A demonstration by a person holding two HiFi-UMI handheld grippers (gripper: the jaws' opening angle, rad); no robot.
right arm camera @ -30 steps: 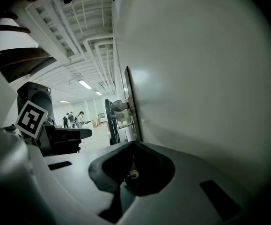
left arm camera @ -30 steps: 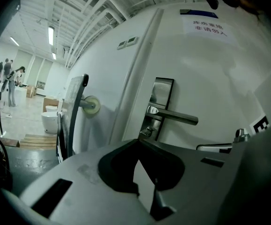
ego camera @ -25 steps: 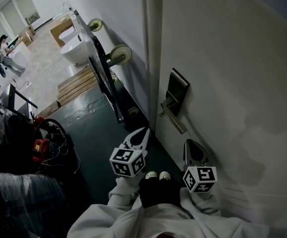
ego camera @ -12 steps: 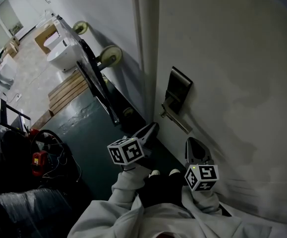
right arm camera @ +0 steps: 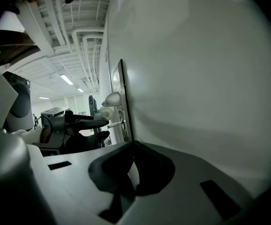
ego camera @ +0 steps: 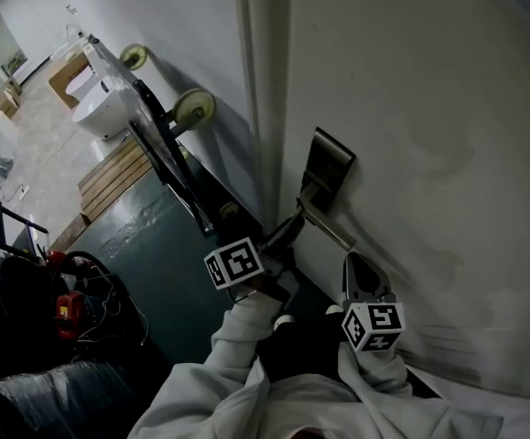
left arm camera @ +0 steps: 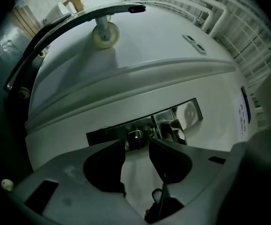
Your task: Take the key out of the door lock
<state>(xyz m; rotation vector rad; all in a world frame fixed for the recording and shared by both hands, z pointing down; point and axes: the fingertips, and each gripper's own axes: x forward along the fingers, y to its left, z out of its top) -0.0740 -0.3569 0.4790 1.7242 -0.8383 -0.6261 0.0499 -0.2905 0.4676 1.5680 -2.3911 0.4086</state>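
Though the key [left arm camera: 135, 138] looks tiny and dim in the lock plate [left arm camera: 112, 132], it's just past the left hand-held gripper [ego camera: 290, 227]; its jaws have just been opening, nothing pinched. Head view hides it behind that gripper. Right hand-held gripper [right arm camera: 132, 146] is closed and empty, close against the door [ego camera: 411, 154].

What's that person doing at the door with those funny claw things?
A person is trying to get the key out of the lock plate on the white door. The left gripper reaches toward the lock. Its jaws have just been opening and stand apart, lined up with the key but not pinching it. The right gripper hangs shut beside the door, holding nothing. The key is not out yet.
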